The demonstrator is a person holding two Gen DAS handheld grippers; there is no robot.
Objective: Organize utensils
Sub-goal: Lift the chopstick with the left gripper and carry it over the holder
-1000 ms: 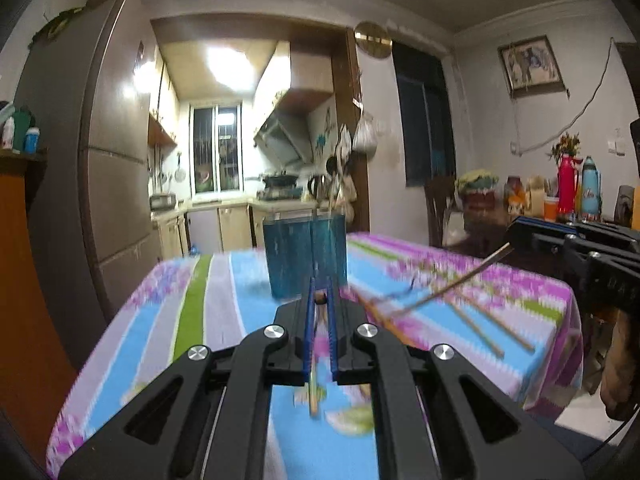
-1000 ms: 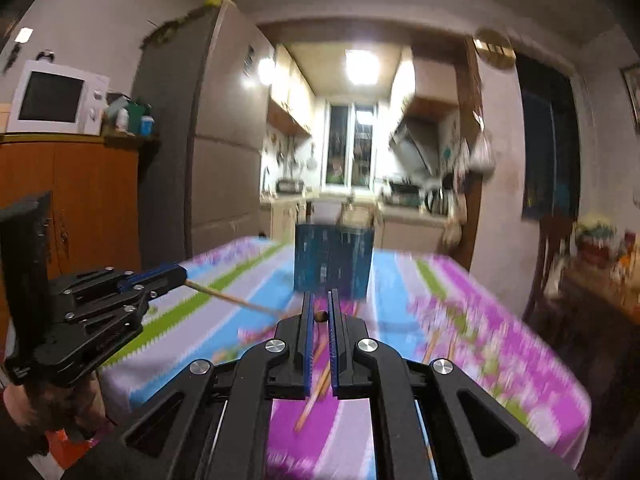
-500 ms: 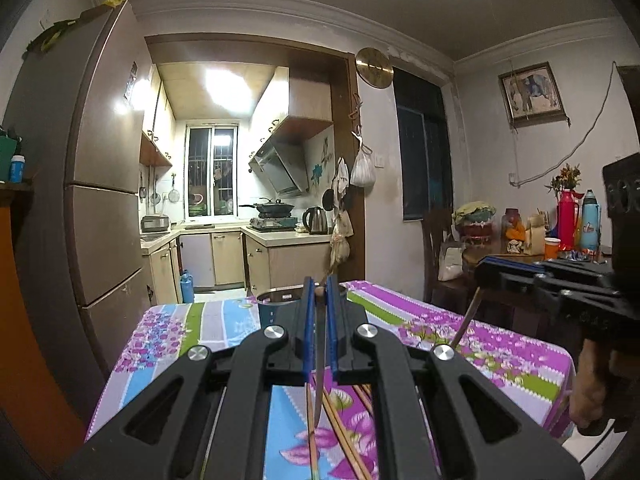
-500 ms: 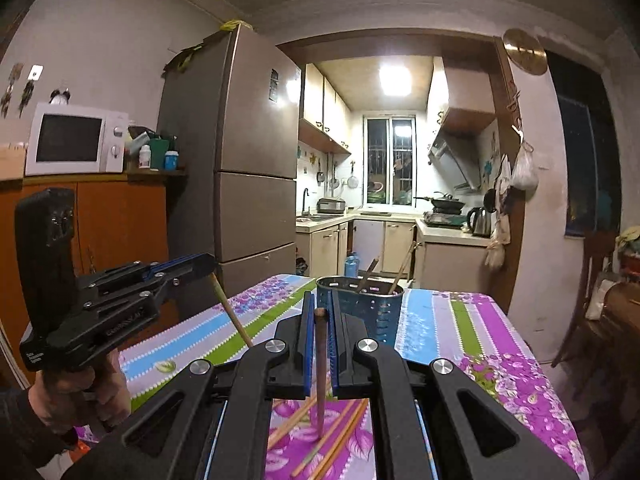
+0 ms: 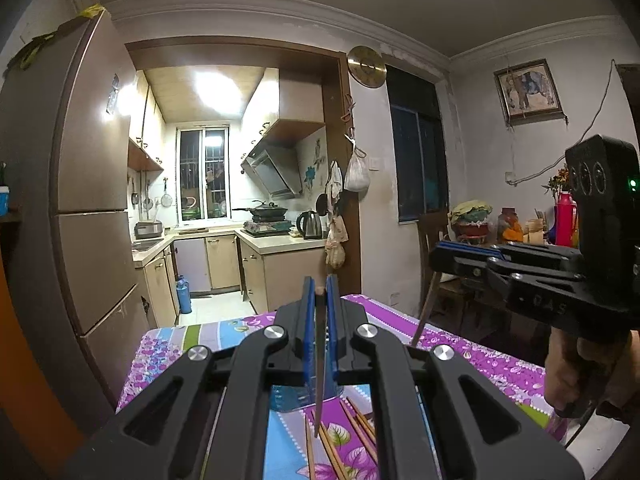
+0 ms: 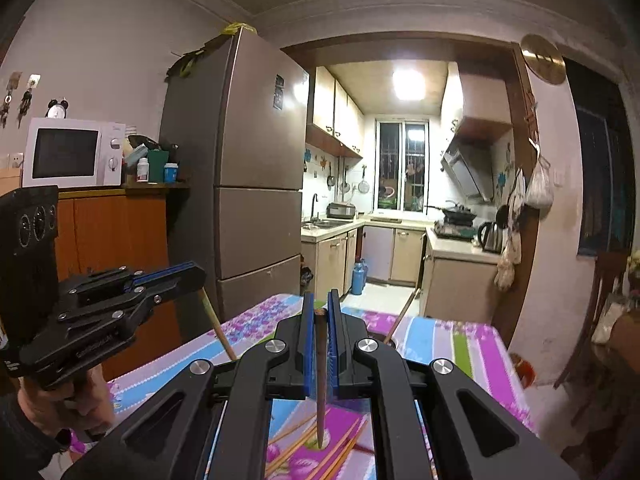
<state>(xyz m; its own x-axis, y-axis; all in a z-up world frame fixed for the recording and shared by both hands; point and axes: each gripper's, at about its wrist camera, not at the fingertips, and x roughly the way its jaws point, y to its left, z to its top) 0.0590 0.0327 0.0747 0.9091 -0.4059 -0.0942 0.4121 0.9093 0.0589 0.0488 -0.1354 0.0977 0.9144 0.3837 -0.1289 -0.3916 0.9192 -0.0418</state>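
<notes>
A tall brown fridge stood left of the kitchen doorway; a white microwave sat on an orange cabinet; 1 round clock and a framed picture hung on the walls; a kettle rested on the counter.

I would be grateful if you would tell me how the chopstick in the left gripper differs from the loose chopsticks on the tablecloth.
The held chopstick hangs nearly upright, tip down; the loose chopsticks lie flat. The held chopstick is clamped at its top in the left gripper and hangs above the tablecloth; the loose chopsticks rest on it, ungripped. The held one looks darker, the loose ones orange-brown. Both are slim and wooden-looking.
</notes>
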